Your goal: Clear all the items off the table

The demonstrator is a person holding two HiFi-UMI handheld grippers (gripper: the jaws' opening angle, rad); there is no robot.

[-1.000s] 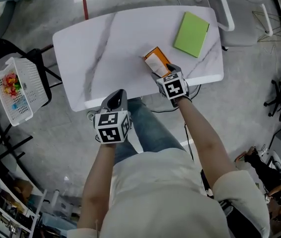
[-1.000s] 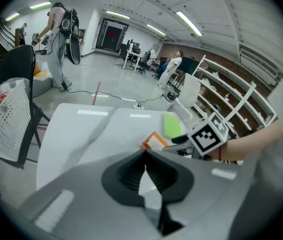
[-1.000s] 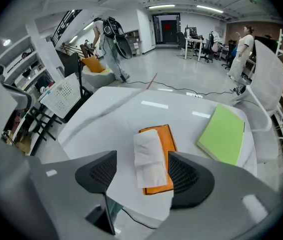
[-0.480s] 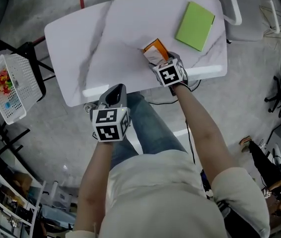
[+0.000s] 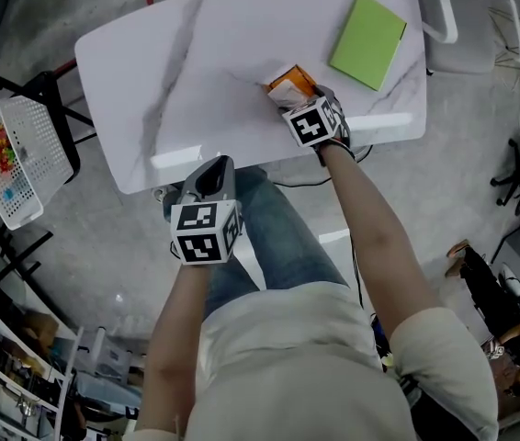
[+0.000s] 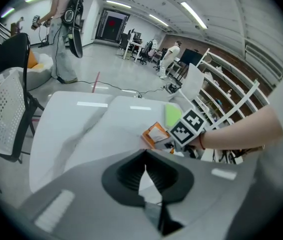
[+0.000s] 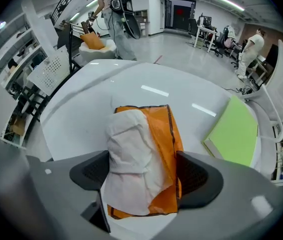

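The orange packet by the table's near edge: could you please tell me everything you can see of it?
The orange packet is a soft, crinkly plastic pack with dark seams and white tissue bulging across its top. It lies flat on the white table, apart from the green pad. The right gripper, whose jaws have just been opening, straddles it, one pad on either side, not yet squeezing.

Bright, even light from ceiling strip lamps [image 6: 194, 15] leaves glare streaks on the table [image 5: 196, 90]. Gripper views warp toward dark rims; the background seems slightly soft.
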